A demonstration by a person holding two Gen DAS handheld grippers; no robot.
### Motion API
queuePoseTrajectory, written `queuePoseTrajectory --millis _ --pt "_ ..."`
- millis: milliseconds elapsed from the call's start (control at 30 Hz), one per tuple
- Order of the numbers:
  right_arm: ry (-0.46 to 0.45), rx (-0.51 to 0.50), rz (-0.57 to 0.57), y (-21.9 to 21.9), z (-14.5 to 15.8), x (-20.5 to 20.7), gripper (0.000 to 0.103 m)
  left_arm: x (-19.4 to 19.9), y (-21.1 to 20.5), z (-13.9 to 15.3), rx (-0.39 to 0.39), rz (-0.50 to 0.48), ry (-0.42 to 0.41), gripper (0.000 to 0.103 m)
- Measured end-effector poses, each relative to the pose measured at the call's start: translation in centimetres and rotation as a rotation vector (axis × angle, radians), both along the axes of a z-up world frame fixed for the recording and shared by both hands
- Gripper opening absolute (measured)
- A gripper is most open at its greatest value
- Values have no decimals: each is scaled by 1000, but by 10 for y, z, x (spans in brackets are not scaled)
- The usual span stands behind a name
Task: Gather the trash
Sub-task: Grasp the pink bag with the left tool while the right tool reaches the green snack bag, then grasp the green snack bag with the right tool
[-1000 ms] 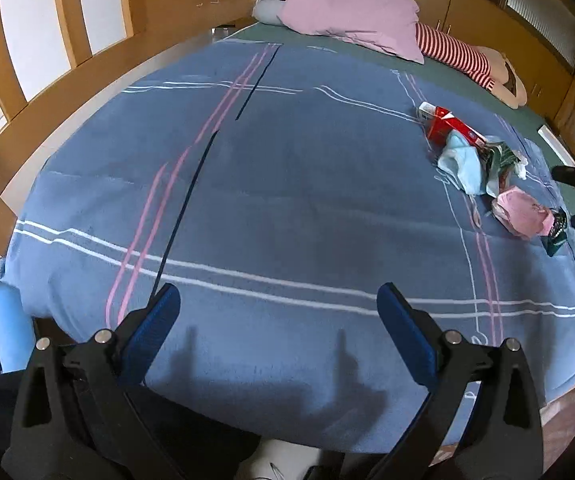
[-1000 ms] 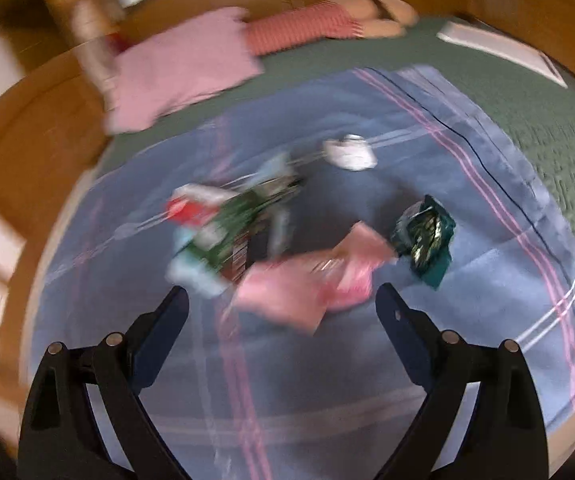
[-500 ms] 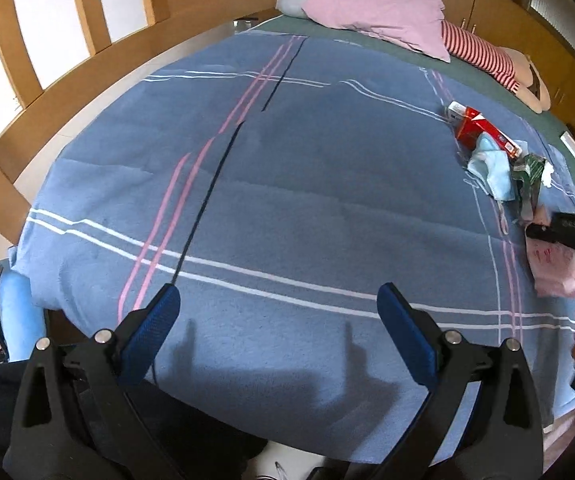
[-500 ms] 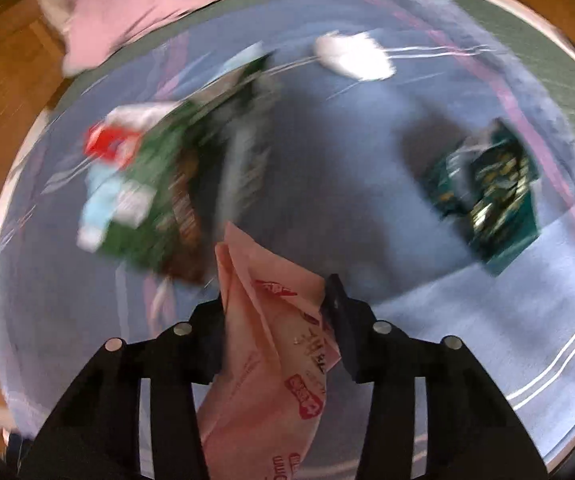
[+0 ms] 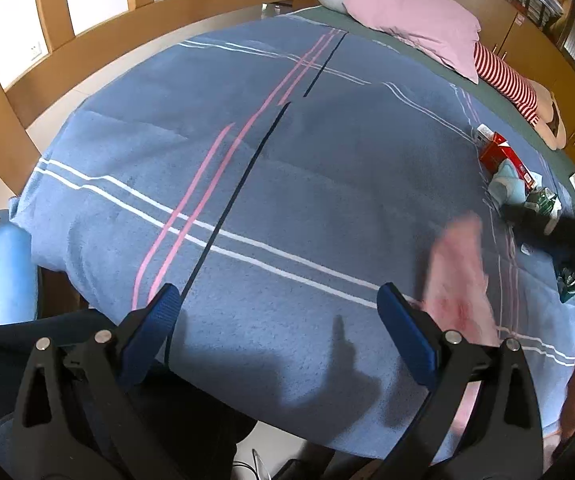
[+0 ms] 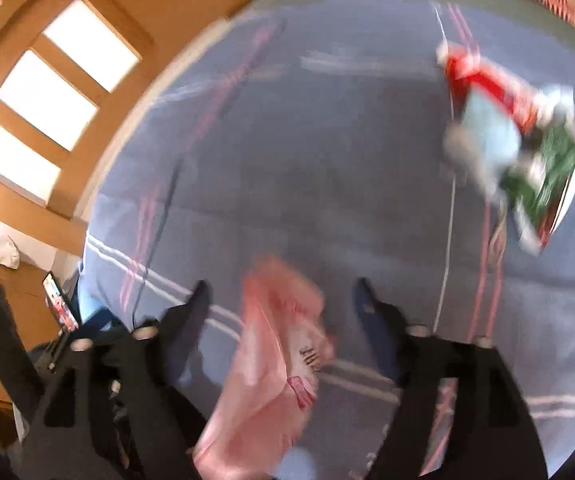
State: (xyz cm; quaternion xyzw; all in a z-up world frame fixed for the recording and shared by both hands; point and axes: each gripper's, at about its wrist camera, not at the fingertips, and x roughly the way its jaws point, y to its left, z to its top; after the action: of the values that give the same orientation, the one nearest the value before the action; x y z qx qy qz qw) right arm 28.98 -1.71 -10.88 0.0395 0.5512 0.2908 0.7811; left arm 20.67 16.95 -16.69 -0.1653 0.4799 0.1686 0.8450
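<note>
My left gripper (image 5: 277,300) is open and empty above the near edge of the blue striped blanket (image 5: 287,168). My right gripper (image 6: 281,292) is blurred with motion and its jaws are opening. A pink wrapper (image 6: 275,352) hangs loose between them, clear of both pads. The left wrist view shows the same pink wrapper (image 5: 459,280) just right of my left gripper, with the right gripper (image 5: 547,228) a dark blur beyond it. Further back lie a red box (image 5: 499,154), a light blue wrapper (image 5: 509,188) and a green wrapper (image 5: 543,202).
A pink pillow (image 5: 411,12) and a red-striped soft toy (image 5: 503,76) lie at the head of the bed. Wooden panelling (image 5: 87,52) runs along the left. A dark green wrapper (image 5: 569,284) sits near the right edge. A phone (image 6: 59,304) is propped left of the bed.
The right gripper shut on the pink wrapper, carried it left towards the bed's near edge, and its jaws now stand apart. The left gripper shifted slightly.
</note>
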Motion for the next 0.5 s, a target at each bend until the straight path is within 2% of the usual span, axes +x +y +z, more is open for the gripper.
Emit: queuePoseTrajectory --millis 67,133,167,267,333,467,500 --pt "-68 25 -75 -20 16 13 82 1 1 -2 -20 -2 4 98" --pt "-142 16 -246 -55 30 25 82 3 -1 -2 -43 -9 2 98" --pt "-176 -25 -352 -74 33 34 83 3 -2 -2 -51 -16 -2 98" --pt "-168 -105 -589 -115 23 60 83 5 -11 0 -42 -51 -12 98" --pt "-137 -112 -659 -132 11 76 83 7 -16 2 -30 -71 -19 98" --pt "-53 -127 -615 -137 -19 96 83 7 -16 3 -55 -88 -40 98" --pt "-37 -134 -596 -137 -24 96 76 7 -15 3 -77 -88 -51 98"
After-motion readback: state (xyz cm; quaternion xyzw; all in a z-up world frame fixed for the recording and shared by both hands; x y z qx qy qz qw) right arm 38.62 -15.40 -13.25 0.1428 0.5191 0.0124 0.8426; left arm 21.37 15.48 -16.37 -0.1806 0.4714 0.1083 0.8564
